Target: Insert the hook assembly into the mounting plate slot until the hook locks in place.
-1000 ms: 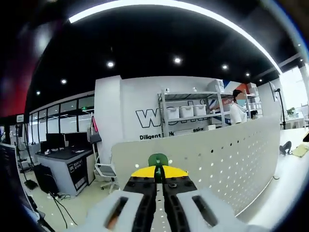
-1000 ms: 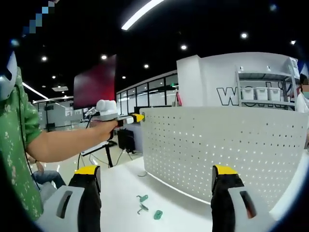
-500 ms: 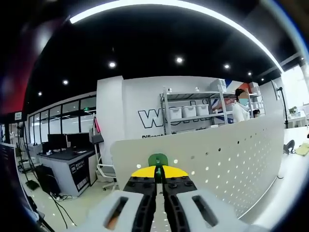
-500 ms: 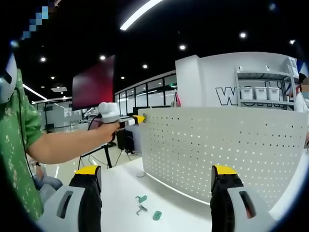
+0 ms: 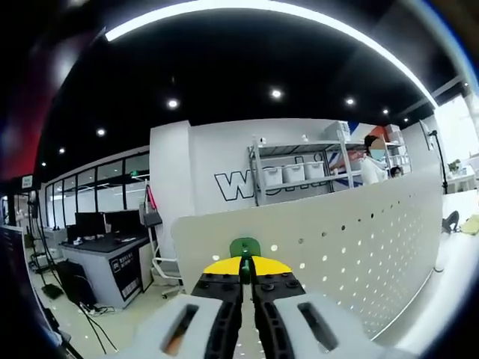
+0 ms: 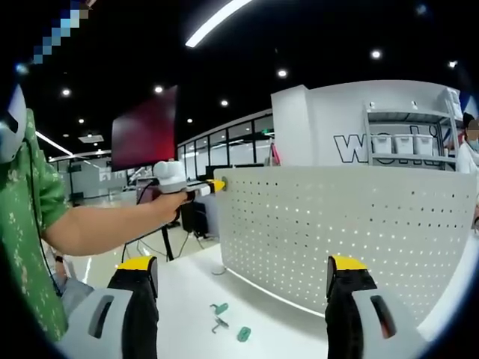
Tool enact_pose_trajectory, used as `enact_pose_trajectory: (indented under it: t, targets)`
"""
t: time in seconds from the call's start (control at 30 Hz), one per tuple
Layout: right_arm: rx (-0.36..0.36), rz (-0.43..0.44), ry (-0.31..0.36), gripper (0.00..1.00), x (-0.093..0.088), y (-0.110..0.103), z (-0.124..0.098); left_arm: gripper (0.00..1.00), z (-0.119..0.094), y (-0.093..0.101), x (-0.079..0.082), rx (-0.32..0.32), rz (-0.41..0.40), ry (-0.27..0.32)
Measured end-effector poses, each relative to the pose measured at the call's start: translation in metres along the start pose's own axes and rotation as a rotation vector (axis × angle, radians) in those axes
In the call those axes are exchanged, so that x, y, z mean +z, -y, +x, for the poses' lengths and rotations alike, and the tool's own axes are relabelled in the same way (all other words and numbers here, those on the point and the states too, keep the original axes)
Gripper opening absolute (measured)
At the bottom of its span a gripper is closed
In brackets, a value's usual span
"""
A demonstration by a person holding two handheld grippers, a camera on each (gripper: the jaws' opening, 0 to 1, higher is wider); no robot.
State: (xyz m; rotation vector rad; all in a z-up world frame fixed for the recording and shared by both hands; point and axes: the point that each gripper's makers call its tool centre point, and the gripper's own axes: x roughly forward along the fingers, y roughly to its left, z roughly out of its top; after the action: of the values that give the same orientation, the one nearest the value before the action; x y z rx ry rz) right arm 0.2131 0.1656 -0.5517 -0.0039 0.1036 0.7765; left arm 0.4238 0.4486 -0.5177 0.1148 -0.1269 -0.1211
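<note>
The white perforated mounting plate [image 6: 340, 224] stands upright ahead of both grippers. The left gripper [image 5: 245, 268], jaws clamped on a green hook [image 5: 245, 247], is held at the plate's top corner, presumably lining it up with a slot. The right gripper [image 6: 241, 275] hangs back, jaws wide apart, above spare green hooks [image 6: 228, 320] on the table. Beyond, wall lettering begins "wo".

Left gripper view looks close along the pegboard [image 5: 352, 247] top corner; right gripper view faces the same pegboard's front from farther back.
</note>
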Motion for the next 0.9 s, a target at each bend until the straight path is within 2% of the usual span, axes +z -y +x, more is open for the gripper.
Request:
enact_pose_trajectory:
  t: [0.5, 0.9]
  targets:
    - [-0.002, -0.01, -0.008, 0.95, 0.0013, 0.0001, 0.0016, 0.03, -0.0019, 0.0009, -0.0018, 0.011, 0.018, 0.045]
    - [-0.007, -0.014, -0.011, 0.95, 0.0023, -0.0002, 0.0009, 0.03, -0.0007, 0.0016, -0.0053, 0.009, 0.015, 0.042]
